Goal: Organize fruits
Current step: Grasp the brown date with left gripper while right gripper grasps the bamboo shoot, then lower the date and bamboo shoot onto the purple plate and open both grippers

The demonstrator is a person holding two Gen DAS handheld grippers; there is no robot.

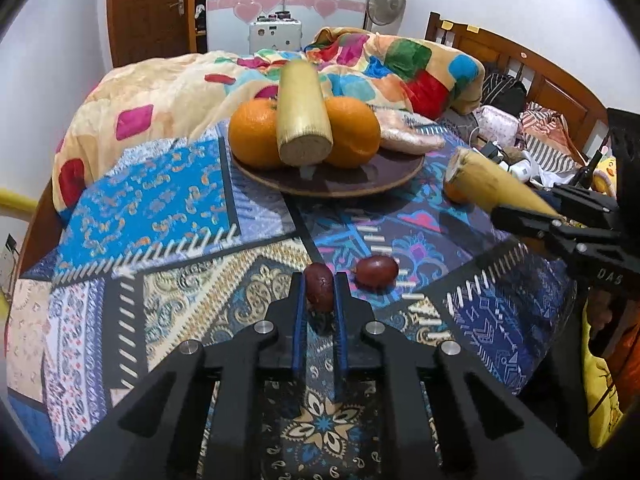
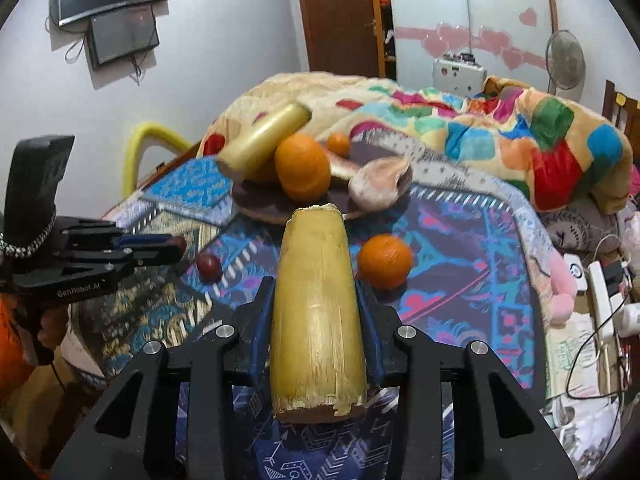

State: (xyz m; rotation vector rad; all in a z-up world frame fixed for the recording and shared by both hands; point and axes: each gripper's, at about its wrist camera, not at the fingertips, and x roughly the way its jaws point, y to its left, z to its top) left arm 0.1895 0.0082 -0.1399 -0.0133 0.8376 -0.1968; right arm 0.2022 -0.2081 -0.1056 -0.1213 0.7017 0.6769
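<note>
Dark red and wrinkled, the date [image 1: 319, 286] sits pinched between the pads of my left gripper [image 1: 319, 300], low over the patterned cloth [image 1: 160, 220], on the near side of the plate [image 1: 340, 184]. A second date [image 1: 377, 272] lies loose on the cloth just beside it, also nearer me than the plate.

My right gripper [image 2: 316, 308] is closed on a yellow cane piece [image 2: 318, 312], whose long axis runs straight out along the fingers, its cut end aimed at the plate [image 2: 272, 208]. A loose orange [image 2: 384, 262] rests on the cloth short of the plate, just right of that cane.

The plate already carries another cane piece [image 1: 302, 112] between two oranges [image 1: 256, 132].

I judge the plate lies dead ahead of both hands; the left looks nearer its front rim, so the date should travel forward and slightly up to clear the rim.
</note>
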